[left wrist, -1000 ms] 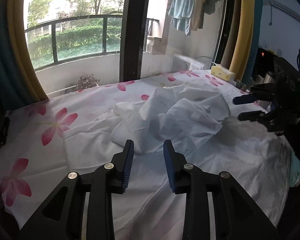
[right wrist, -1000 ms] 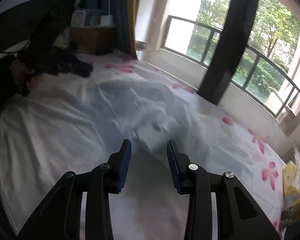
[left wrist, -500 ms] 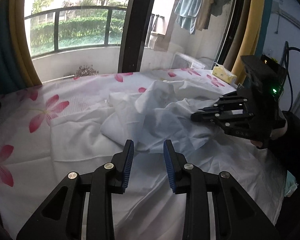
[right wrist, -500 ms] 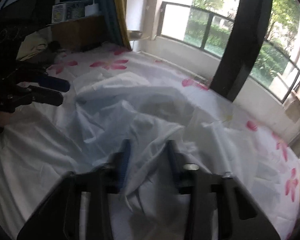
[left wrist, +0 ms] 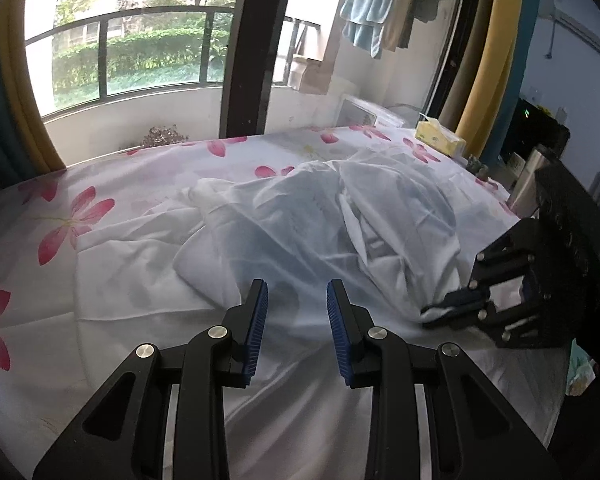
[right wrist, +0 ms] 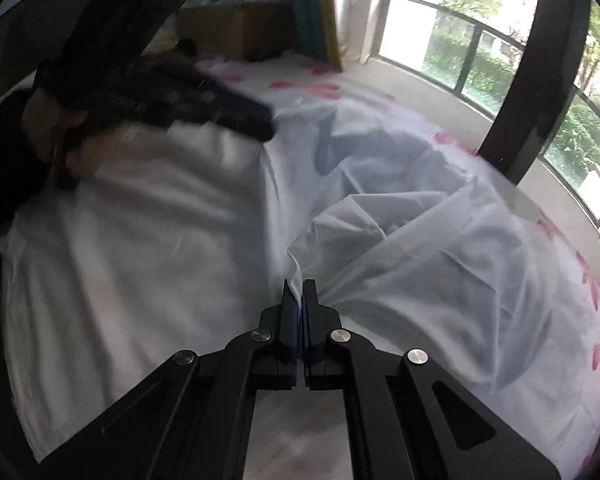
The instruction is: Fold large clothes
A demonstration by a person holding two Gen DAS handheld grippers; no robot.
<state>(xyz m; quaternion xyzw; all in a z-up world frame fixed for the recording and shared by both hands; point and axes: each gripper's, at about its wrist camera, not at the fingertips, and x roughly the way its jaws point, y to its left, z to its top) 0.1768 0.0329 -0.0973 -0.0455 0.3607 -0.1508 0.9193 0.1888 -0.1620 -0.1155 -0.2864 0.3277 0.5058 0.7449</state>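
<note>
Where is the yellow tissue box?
In the left wrist view, the yellow tissue box sits at the far right corner of the flowered bed sheet, beside the yellow curtain.

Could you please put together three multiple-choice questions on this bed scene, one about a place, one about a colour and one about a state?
1. Where does the yellow tissue box stand?
A. at the far corner of the bed, near the yellow curtain
B. on top of the white garment
C. between the left gripper's fingers

2. What colour are the flowers printed on the bed sheet?
A. blue
B. pink
C. green

3. What is the state of the right gripper?
A. wide open above the bed
B. shut on a fold of the white garment
C. shut on the tissue box

Answers:
1 A: the box sits at the bed's far edge beside the curtain.
2 B: pink petals show across the sheet.
3 B: white cloth is pinched between the closed fingers, while the left gripper is open and empty.
</note>
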